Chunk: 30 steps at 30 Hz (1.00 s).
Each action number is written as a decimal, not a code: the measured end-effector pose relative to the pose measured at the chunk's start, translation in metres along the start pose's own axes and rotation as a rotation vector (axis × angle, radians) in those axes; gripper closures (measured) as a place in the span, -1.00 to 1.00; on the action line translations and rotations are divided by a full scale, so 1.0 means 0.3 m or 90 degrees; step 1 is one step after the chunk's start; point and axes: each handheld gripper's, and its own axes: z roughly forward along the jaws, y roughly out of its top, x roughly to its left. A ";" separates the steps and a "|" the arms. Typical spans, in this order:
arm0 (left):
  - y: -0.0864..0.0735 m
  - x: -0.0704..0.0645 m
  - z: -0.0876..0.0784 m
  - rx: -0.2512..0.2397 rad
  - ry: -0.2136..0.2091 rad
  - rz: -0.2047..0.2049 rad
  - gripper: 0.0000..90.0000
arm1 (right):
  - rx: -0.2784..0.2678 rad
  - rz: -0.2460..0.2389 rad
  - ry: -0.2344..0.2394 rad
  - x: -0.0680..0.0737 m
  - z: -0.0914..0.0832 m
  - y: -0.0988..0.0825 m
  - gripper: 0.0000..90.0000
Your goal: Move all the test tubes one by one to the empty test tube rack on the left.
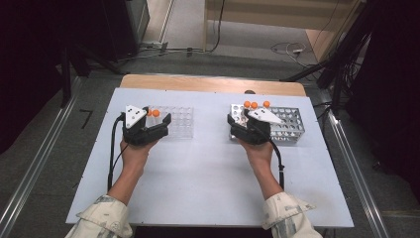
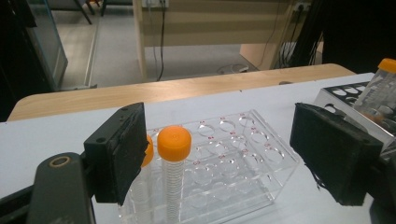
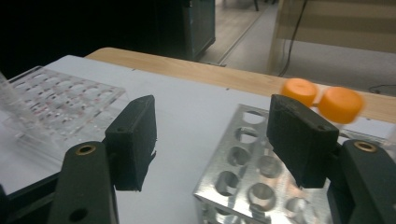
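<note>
I hold my left gripper (image 2: 217, 158) at the clear rack (image 2: 247, 154), jaws wide and gripping nothing; two orange-capped tubes (image 2: 173, 161) stand in that rack's near corner. My right gripper (image 3: 215, 140) hangs wide, also gripping nothing, over the metal rack (image 3: 243, 172), beside its tubes (image 3: 343, 105).

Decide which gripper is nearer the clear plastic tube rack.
Left. The left gripper hangs over the clear plastic tube rack; the right gripper is across the table, at the metal rack.
</note>
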 end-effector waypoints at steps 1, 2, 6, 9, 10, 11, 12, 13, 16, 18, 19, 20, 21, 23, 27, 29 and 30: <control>-0.001 -0.001 -0.002 -0.001 0.000 0.000 -0.57 | -0.001 0.002 -0.005 -0.011 -0.005 0.000 -0.29; -0.002 -0.002 -0.004 -0.002 0.000 0.001 -0.57 | -0.002 0.004 -0.009 -0.022 -0.009 -0.001 -0.29; -0.004 -0.004 -0.008 -0.001 -0.002 0.001 -0.57 | -0.006 0.010 -0.029 -0.062 -0.028 -0.005 -0.28; -0.004 -0.007 -0.009 -0.001 -0.004 0.001 -0.57 | -0.007 0.013 -0.043 -0.087 -0.039 -0.010 -0.27; -0.004 -0.009 -0.009 -0.002 -0.005 0.001 -0.57 | -0.008 0.012 -0.048 -0.096 -0.042 -0.012 -0.27; -0.004 -0.011 -0.010 -0.002 -0.007 0.003 -0.57 | -0.008 0.011 -0.052 -0.105 -0.045 -0.014 -0.27; -0.004 -0.012 -0.010 -0.002 -0.007 0.003 -0.57 | -0.008 0.011 -0.058 -0.113 -0.047 -0.016 -0.27; -0.004 -0.013 -0.010 -0.003 -0.007 0.003 -0.57 | -0.008 0.014 -0.063 -0.121 -0.050 -0.019 -0.26; -0.006 -0.015 -0.010 -0.001 -0.007 0.003 -0.57 | -0.009 0.017 -0.079 -0.144 -0.056 -0.027 -0.25; -0.008 -0.017 -0.008 -0.002 -0.008 0.002 -0.57 | -0.004 0.018 -0.091 -0.156 -0.056 -0.032 -0.23; -0.009 -0.019 -0.007 -0.002 -0.009 0.002 -0.57 | -0.004 0.020 -0.098 -0.162 -0.055 -0.035 -0.22; -0.010 -0.020 -0.007 -0.001 -0.009 0.003 -0.57 | -0.006 0.022 -0.105 -0.167 -0.053 -0.037 -0.21; -0.011 -0.021 -0.006 0.000 -0.009 0.003 -0.57 | -0.006 0.024 -0.112 -0.174 -0.051 -0.040 -0.21; -0.013 -0.023 -0.004 0.001 -0.010 0.002 -0.57 | -0.003 0.030 -0.123 -0.183 -0.040 -0.045 -0.23; -0.014 -0.028 -0.004 0.001 -0.013 0.002 -0.57 | 0.003 0.037 -0.145 -0.196 -0.011 -0.058 -0.30; -0.014 -0.029 -0.005 0.000 -0.013 0.002 -0.57 | 0.005 0.051 -0.141 -0.204 0.001 -0.063 -0.29; -0.013 -0.030 -0.005 -0.001 -0.014 0.002 -0.57 | 0.004 0.057 -0.139 -0.208 0.007 -0.065 -0.28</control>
